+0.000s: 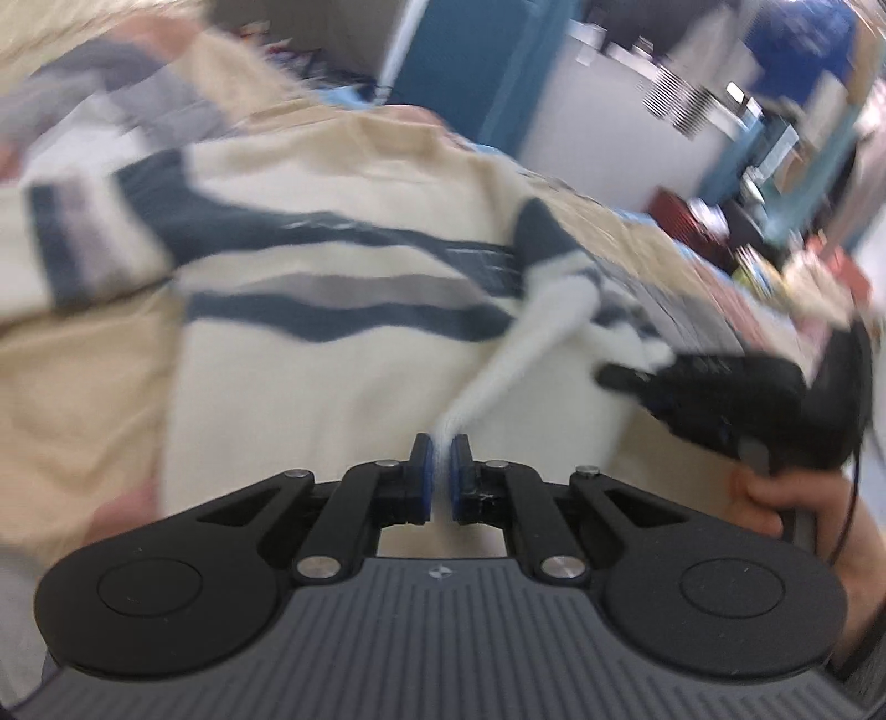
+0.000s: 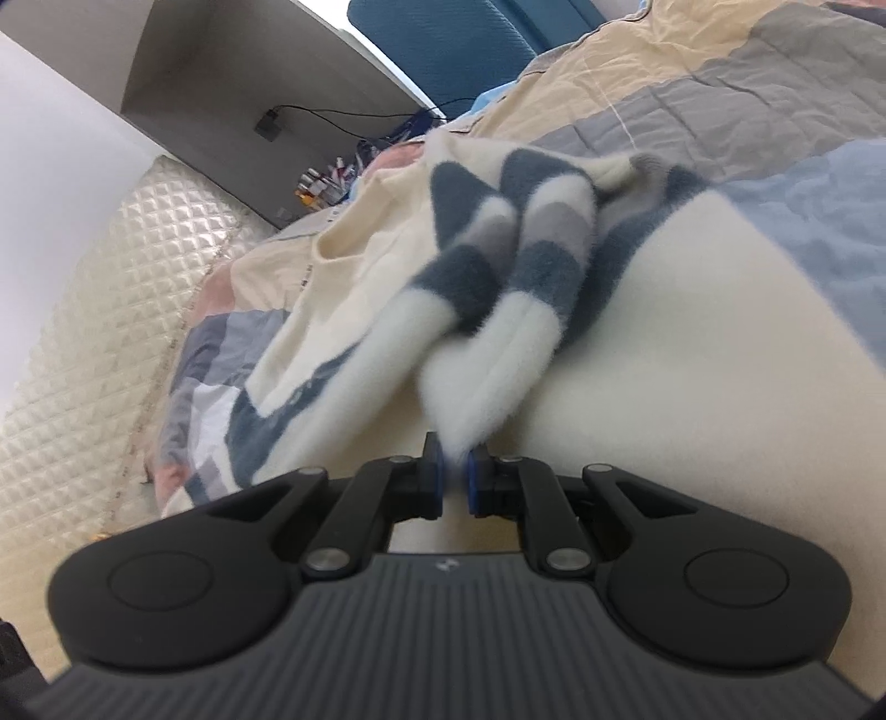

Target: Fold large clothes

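A fuzzy cream sweater (image 1: pixel 332 382) with dark blue and grey stripes lies spread over a bed. My left gripper (image 1: pixel 441 443) is shut on a thin pinch of its cream edge, which stretches up and to the right as a taut ridge. In the same view my right gripper (image 1: pixel 620 376) appears at the right, black, held by a hand (image 1: pixel 786 498), its tip at the sweater's bunched edge. The right wrist view has my right gripper (image 2: pixel 454 457) shut on a thick fold of the sweater (image 2: pixel 692 343), with two striped ridges running away from the pads.
The bed wears a patchwork quilt (image 2: pixel 692 94) of tan, grey, pink and light blue. A quilted cream mattress side (image 2: pixel 83 360) drops off at the left. A teal chair back (image 2: pixel 443 39) and a grey desk with a cable stand beyond. Cluttered shelves (image 1: pixel 747 243) are at the far right.
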Demonstrator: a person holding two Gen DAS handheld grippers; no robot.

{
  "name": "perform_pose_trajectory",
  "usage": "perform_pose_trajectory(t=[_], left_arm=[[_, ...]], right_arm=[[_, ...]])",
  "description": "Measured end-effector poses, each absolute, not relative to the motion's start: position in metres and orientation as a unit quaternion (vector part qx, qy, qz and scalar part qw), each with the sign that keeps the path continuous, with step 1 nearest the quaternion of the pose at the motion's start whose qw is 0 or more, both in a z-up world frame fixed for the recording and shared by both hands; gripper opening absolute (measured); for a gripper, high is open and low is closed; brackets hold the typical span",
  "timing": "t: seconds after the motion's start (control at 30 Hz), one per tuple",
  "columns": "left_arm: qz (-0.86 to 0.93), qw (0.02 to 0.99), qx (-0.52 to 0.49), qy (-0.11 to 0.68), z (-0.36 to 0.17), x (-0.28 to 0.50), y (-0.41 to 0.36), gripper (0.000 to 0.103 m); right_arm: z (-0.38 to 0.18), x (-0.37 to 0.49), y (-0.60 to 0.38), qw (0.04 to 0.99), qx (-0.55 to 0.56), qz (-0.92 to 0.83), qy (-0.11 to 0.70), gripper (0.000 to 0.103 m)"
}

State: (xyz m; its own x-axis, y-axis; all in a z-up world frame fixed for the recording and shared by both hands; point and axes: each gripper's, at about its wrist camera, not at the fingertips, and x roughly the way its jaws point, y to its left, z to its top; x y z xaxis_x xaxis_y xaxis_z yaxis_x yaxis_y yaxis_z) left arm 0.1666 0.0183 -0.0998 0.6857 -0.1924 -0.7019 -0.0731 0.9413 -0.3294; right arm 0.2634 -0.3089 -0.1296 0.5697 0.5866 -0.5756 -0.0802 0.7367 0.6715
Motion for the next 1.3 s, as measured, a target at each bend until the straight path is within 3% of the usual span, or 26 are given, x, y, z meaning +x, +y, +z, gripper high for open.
perform_pose_trajectory(t=[0.13,0.57,0.6,0.7,0.73,0.87,1.03,1.17,1.3], left_arm=[[-0.013,0.878,-0.223,0.423,-0.123,0.166,0.041,0.007],[-0.023,0.884,-0.210,0.418,-0.143,0.167,0.043,0.009],[-0.020,0.887,-0.207,0.413,-0.139,0.165,0.043,0.014],[0.007,0.904,-0.187,0.385,-0.122,0.157,0.050,0.047],[0.017,0.909,-0.183,0.374,-0.116,0.155,0.055,0.051],[0.074,0.917,-0.170,0.352,-0.097,0.148,0.083,0.053],[0.193,0.913,-0.139,0.333,-0.088,0.145,0.129,0.062],[0.237,0.895,-0.197,0.323,-0.094,0.141,0.170,0.067],[0.286,0.884,-0.183,0.322,-0.105,0.147,0.188,0.070]], right_arm=[[-0.131,0.256,-0.305,0.836,0.293,0.194,0.420,0.011],[-0.139,0.247,-0.292,0.854,0.223,0.142,0.448,0.013],[-0.138,0.245,-0.291,0.854,0.226,0.140,0.447,0.013],[-0.135,0.243,-0.291,0.855,0.225,0.136,0.448,0.017],[-0.133,0.241,-0.289,0.856,0.220,0.135,0.448,0.022],[-0.128,0.234,-0.287,0.854,0.224,0.142,0.448,0.063],[-0.118,0.225,-0.281,0.860,0.207,0.143,0.443,0.067],[-0.116,0.222,-0.278,0.862,0.197,0.136,0.447,0.067],[-0.119,0.223,-0.278,0.864,0.193,0.122,0.449,0.067]])
